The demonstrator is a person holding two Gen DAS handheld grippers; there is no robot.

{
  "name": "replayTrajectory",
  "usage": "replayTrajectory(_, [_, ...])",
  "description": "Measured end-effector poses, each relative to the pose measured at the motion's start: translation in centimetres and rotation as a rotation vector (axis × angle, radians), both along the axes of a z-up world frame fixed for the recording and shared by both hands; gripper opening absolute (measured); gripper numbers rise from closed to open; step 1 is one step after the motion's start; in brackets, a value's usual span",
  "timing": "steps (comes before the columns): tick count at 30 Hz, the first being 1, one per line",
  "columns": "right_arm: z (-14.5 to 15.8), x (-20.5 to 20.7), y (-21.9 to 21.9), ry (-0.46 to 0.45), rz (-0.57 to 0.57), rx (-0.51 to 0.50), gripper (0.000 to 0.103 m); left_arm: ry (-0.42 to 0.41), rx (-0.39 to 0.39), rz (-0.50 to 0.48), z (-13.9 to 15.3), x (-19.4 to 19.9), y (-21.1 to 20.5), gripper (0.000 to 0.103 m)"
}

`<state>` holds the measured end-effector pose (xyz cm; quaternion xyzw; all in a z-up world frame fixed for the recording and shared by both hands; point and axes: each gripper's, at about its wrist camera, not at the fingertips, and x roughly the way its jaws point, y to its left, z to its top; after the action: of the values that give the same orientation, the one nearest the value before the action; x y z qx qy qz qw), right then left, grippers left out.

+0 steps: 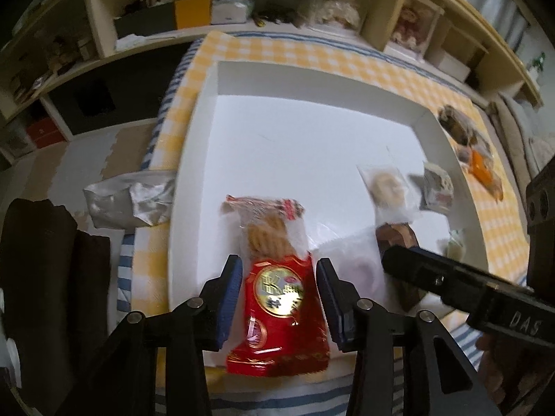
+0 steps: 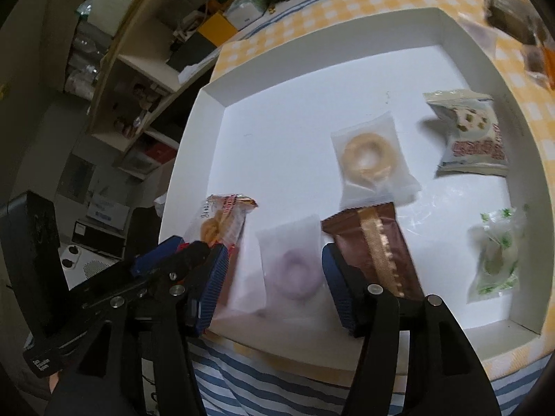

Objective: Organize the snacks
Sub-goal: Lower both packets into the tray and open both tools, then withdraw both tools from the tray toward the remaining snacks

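A white shallow box (image 1: 204,104) (image 2: 478,24) lies on a yellow checked cloth. My left gripper (image 1: 279,277) is open, its fingers either side of a red biscuit packet (image 1: 277,298) at the box's near edge; the packet also shows in the right wrist view (image 2: 225,223). My right gripper (image 2: 274,277) is open above a clear packet with a purple ring (image 2: 295,270). A brown chocolate packet (image 2: 374,249) lies by its right finger. A clear packet with a tan ring (image 2: 367,156), a white cookie packet (image 2: 475,135) and a green-patterned packet (image 2: 496,253) lie in the box.
Dark wrapped snacks with an orange one (image 1: 475,149) lie on the cloth (image 1: 347,59) right of the box. A silver foil bag (image 1: 131,201) lies left of it. Cluttered shelves (image 1: 208,14) stand behind the table. The table edge with blue stripes (image 2: 277,384) is close.
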<state>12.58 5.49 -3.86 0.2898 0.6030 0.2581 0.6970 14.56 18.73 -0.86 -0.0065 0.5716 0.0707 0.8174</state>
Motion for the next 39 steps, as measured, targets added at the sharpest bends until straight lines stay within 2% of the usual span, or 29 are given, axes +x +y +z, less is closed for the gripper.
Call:
replayTrajectory(5, [-0.1, -0.2, -0.9, 0.007, -0.003, -0.012, 0.058, 0.022, 0.073, -0.023, -0.6, 1.1, -0.8, 0.040])
replayTrajectory(11, [0.2, -0.5, -0.6, -0.009, 0.035, -0.033, 0.058, 0.012, 0.135, 0.026, -1.6, 2.0, -0.1, 0.039])
replayTrajectory(14, [0.3, -0.6, -0.5, -0.017, 0.048, -0.037, 0.058, 0.021, 0.166, 0.041, -2.2, 1.5, 0.2, 0.042])
replayTrajectory(17, [0.5, -0.6, -0.4, -0.031, 0.060, -0.048, 0.058, 0.014, 0.154, 0.033, -2.3, 1.2, 0.2, 0.044])
replayTrajectory(19, [0.6, -0.7, -0.3, -0.043, 0.069, -0.060, 0.058, 0.007, 0.144, 0.024, -2.1, 1.1, -0.1, 0.050])
replayTrajectory(21, [0.8, -0.8, -0.3, -0.058, 0.079, -0.080, 0.059, -0.002, 0.142, 0.010, -1.6, 0.8, -0.3, 0.063])
replayTrajectory(23, [1.0, -1.0, -0.3, -0.075, 0.095, -0.097, 0.059, -0.013, 0.158, 0.001, -1.0, 0.4, -0.6, 0.067])
replayTrajectory(25, [1.3, -1.2, -0.3, -0.096, 0.107, -0.119, 0.072, -0.017, 0.140, 0.001, -0.6, 0.0, -0.8, 0.069])
replayTrajectory(30, [2.2, -1.8, -0.6, -0.152, 0.120, -0.169, 0.088, -0.016, 0.132, 0.004, 0.2, -1.0, -0.8, 0.080])
replayTrajectory(33, [2.7, -2.0, -0.9, -0.179, 0.120, -0.198, 0.101, -0.019, 0.122, 0.011, 0.6, -1.4, -1.0, 0.087])
replayTrajectory(37, [3.5, -2.5, -1.2, -0.216, 0.129, -0.243, 0.103, -0.027, 0.104, 0.023, 1.5, -2.0, -1.1, 0.102])
replayTrajectory(39, [3.8, -2.7, -1.4, -0.228, 0.125, -0.250, 0.103, -0.036, 0.094, 0.029, 2.0, -2.3, -1.2, 0.103])
